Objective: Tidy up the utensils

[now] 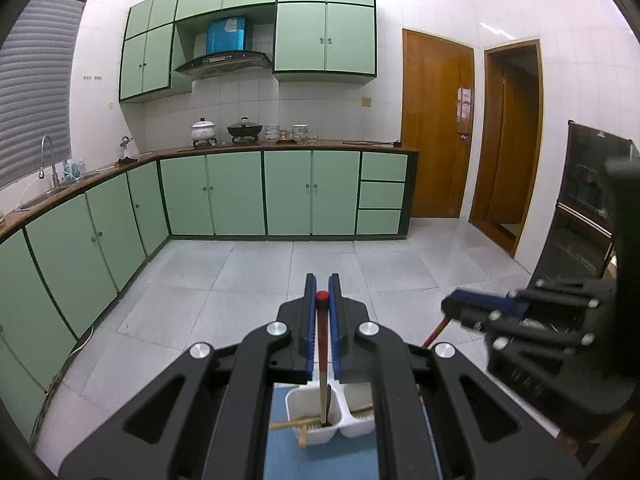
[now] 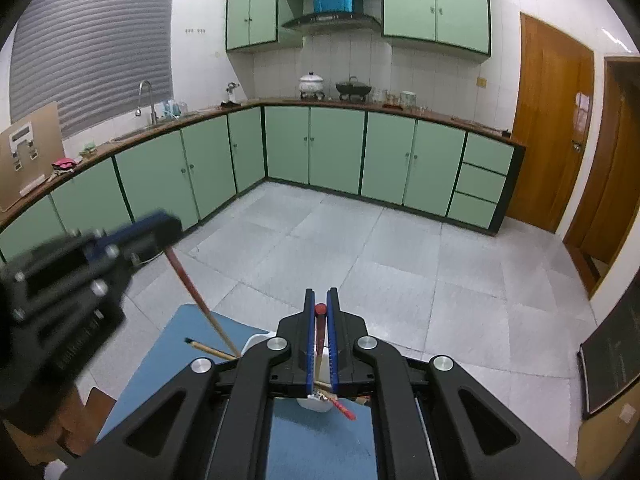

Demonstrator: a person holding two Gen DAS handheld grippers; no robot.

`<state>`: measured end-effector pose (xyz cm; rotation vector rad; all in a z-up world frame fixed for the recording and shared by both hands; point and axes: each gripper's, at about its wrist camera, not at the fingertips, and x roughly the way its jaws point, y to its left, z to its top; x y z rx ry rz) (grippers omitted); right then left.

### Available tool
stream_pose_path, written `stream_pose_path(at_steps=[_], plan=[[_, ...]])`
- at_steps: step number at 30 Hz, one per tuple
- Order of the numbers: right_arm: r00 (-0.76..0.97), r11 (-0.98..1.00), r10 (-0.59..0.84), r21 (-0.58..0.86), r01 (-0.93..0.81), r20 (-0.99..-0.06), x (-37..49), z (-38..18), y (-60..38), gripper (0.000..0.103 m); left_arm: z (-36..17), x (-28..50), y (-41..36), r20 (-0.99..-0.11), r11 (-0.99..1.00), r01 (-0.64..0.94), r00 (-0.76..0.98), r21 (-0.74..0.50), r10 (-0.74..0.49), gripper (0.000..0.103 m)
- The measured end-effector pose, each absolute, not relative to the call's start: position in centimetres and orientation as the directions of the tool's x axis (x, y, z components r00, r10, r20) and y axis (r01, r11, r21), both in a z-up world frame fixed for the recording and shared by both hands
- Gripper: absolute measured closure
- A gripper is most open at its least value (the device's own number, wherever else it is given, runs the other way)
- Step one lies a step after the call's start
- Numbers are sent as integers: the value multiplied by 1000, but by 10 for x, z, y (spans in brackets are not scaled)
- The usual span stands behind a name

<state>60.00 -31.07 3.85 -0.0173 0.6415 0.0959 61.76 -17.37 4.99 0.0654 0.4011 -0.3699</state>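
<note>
My left gripper (image 1: 322, 286) is shut on a red-topped chopstick (image 1: 322, 336) that stands upright with its tip down in the left cell of a white utensil holder (image 1: 308, 420). My right gripper (image 2: 320, 300) is shut on another red-topped chopstick (image 2: 320, 330) above the same holder (image 2: 256, 340). The right gripper also shows blurred in the left wrist view (image 1: 452, 306). The left gripper shows blurred in the right wrist view (image 2: 168, 224), with its chopstick (image 2: 200, 304) slanting down to the holder.
The holder stands on a blue mat (image 2: 172, 344). A bamboo chopstick (image 2: 210, 350) juts out of the holder to the left, and a red-tipped one (image 2: 344, 410) to the right. Green cabinets (image 1: 240, 192) and a tiled floor (image 1: 280, 272) lie beyond.
</note>
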Motion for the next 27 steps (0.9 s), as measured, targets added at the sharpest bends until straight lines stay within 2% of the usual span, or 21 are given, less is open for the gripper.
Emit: stream_pose_path(at_steps=[6, 12, 14, 15, 16, 20, 23, 24, 27], plan=[[768, 995, 87, 25, -92, -635, 623, 4, -317, 98, 20, 643, -173, -417, 933, 360, 847, -6, -329, 98], [728, 994, 108, 54, -97, -677, 628, -33, -319, 97, -18, 650, -169, -478, 936, 352, 821, -8, -313, 96], [719, 993, 120, 72, -97, -685, 628, -39, -323, 94, -23, 649, -167, -491, 939, 345, 817, -5, -303, 80], [717, 993, 120, 72, -98, -686, 627, -41, -323, 91, -24, 648, -165, -488, 942, 336, 822, -1, -294, 66], [717, 993, 116, 66, -98, -687, 625, -42, -324, 86, -23, 648, -163, -484, 944, 330, 826, 2, -288, 62], [728, 994, 110, 73, -82, -677, 617, -38, -331, 86, -15, 645, -150, -479, 948, 318, 831, -5, -281, 62], [746, 993, 114, 93, -70, -657, 606, -28, -340, 86, -5, 638, -140, -473, 953, 303, 837, -15, -274, 56], [754, 993, 114, 98, -66, -646, 599, -24, -342, 85, 0, 634, -135, -471, 955, 296, 840, -19, -270, 50], [790, 991, 122, 121, -62, -601, 572, -8, -349, 74, 13, 613, -120, -454, 960, 280, 852, -27, -262, 37]])
